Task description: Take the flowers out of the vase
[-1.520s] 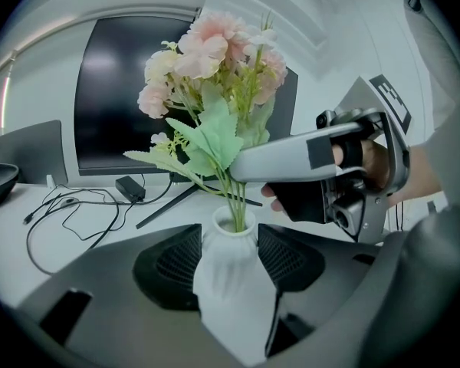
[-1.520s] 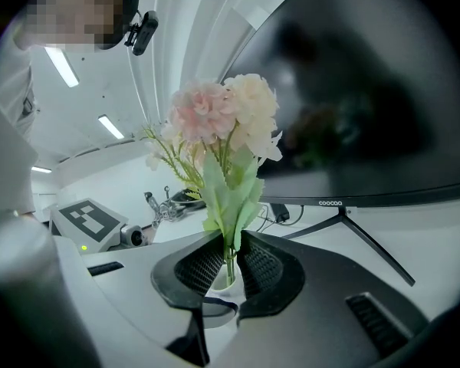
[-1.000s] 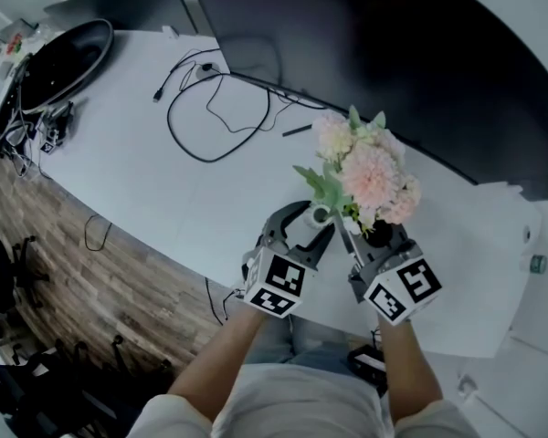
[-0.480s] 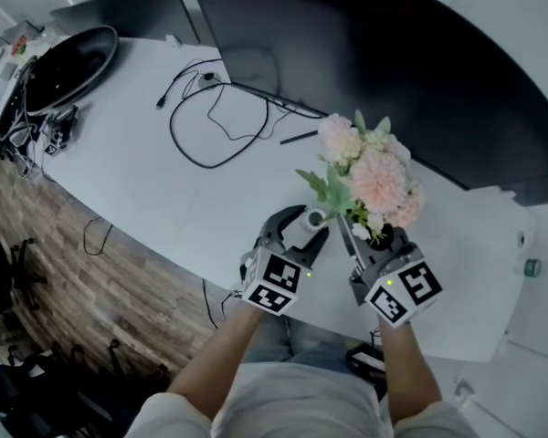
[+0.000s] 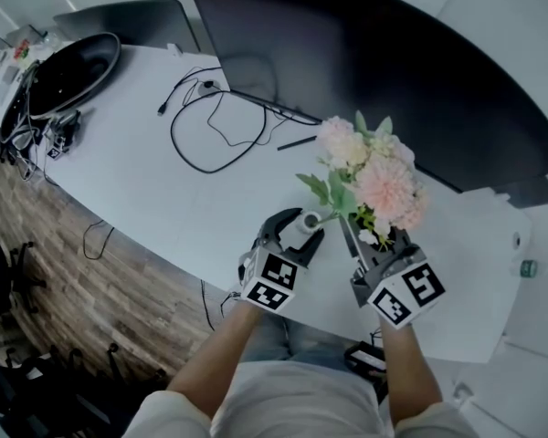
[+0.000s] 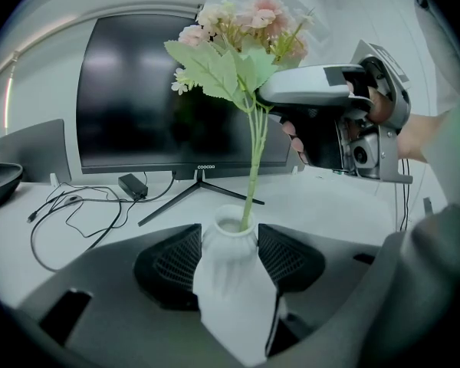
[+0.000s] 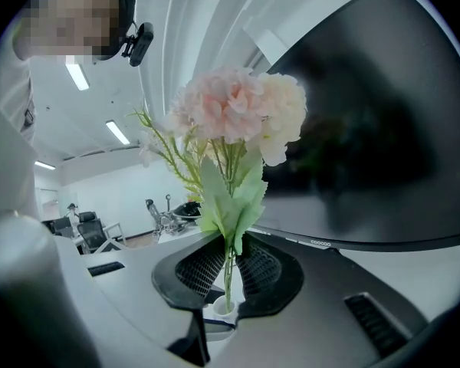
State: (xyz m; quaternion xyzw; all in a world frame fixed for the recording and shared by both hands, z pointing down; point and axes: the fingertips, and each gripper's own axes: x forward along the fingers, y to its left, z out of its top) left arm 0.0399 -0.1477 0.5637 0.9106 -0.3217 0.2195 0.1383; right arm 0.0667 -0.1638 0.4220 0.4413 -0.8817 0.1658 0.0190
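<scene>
A small white vase [image 5: 309, 219] stands on the white table [image 5: 146, 181], and my left gripper [image 5: 301, 228] is shut on it, its pads pressed to both sides. In the left gripper view the vase [image 6: 234, 297] fills the gap of the left gripper [image 6: 228, 240], and a green stem [image 6: 253, 159] rises from its mouth. The pink and cream flowers [image 5: 374, 167] hang above. My right gripper [image 5: 370, 240] is shut on their stems. In the right gripper view, the right gripper [image 7: 228, 271] pinches the stems just above the vase mouth [image 7: 224, 310], under the blooms [image 7: 238, 110].
A large dark monitor [image 5: 365, 71] stands behind the vase, with its stand and a black pen [image 5: 295, 141] nearby. Looped black cables [image 5: 215, 126] lie at the table's middle left. A black bowl-like object [image 5: 68, 67] sits far left. The table's front edge runs just below both grippers.
The right gripper has risen a little with the flowers, drawing the stems higher in the vase mouth. The left gripper and vase have stayed put.
</scene>
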